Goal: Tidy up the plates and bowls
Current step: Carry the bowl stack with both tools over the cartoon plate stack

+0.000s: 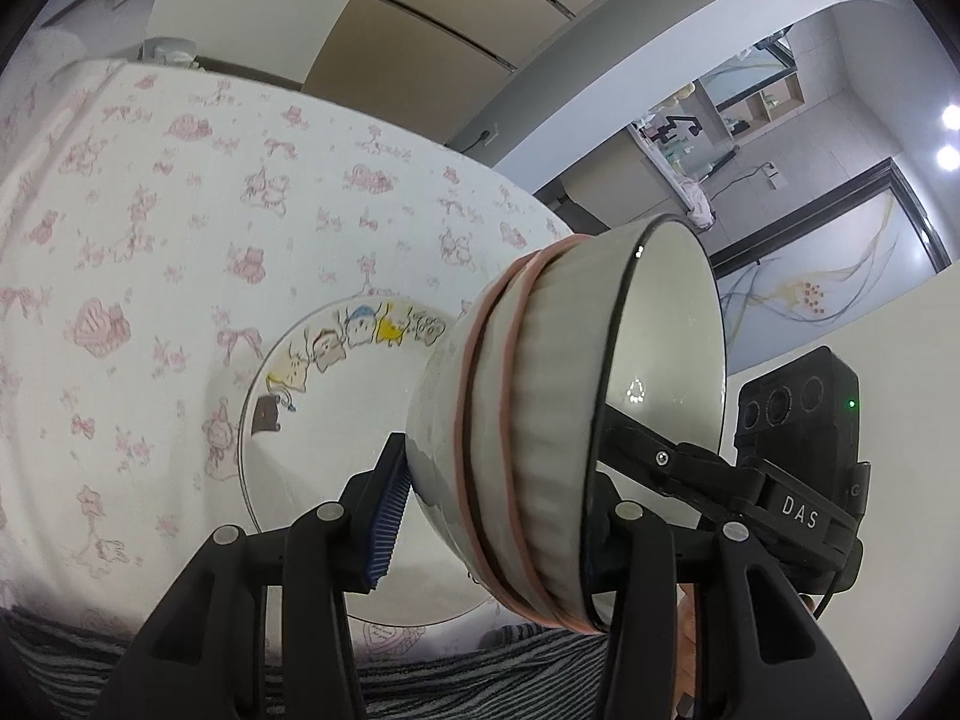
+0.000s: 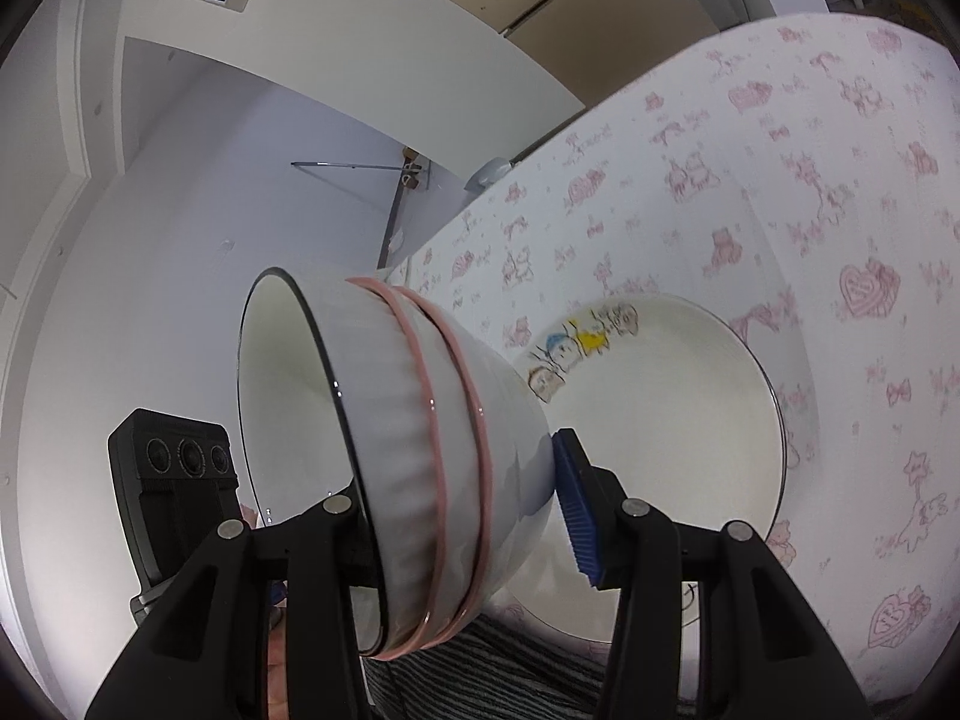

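Note:
A white ribbed bowl (image 1: pixel 540 420) with two pink bands and a dark rim is held between both grippers, above the table. My left gripper (image 1: pixel 492 516) is shut on the bowl's wall, one blue pad (image 1: pixel 387 528) on the outside, the other finger inside. My right gripper (image 2: pixel 468 516) is shut on the same bowl (image 2: pixel 414 438) from the opposite side, its blue pad (image 2: pixel 576 510) against the outside. A white plate (image 1: pixel 336 420) with cartoon drawings lies flat on the tablecloth under the bowl; it also shows in the right wrist view (image 2: pixel 672 420).
The table (image 1: pixel 150 240) wears a white cloth with pink prints. A grey striped fabric (image 1: pixel 72 660) lies at its near edge. The right gripper's camera body (image 1: pixel 804 420) sits close right of the bowl. Walls and cabinets stand behind the table.

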Demonstrator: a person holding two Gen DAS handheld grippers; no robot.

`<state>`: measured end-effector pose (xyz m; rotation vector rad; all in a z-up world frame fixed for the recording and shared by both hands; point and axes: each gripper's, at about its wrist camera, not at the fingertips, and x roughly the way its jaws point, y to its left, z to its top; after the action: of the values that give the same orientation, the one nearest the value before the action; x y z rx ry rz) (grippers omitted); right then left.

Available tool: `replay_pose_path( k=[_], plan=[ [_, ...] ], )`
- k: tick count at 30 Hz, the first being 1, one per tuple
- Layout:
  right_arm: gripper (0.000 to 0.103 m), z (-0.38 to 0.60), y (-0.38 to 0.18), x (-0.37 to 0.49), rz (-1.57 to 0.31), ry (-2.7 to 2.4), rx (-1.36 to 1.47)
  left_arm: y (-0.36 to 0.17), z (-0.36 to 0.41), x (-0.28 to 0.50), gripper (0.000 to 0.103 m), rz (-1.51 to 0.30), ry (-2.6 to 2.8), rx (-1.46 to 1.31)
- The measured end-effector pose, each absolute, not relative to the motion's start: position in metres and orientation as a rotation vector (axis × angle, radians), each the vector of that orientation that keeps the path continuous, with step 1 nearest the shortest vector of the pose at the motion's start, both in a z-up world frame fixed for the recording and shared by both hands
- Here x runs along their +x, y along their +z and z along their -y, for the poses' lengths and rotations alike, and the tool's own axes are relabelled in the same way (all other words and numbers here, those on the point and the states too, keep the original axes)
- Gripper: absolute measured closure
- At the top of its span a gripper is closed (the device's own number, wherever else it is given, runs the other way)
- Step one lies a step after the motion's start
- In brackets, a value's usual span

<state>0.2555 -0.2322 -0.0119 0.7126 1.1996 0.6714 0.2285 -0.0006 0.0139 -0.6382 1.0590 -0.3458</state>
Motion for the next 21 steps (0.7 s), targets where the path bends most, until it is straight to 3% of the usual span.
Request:
replay_pose_path(
  k=[21],
  plan=[
    [0.057,0.236,-0.073,0.267,-1.248,0.639,0.709,-0.055,0.008,0.252,0.055,-1.105,-0.359,-0.644]
  ],
)
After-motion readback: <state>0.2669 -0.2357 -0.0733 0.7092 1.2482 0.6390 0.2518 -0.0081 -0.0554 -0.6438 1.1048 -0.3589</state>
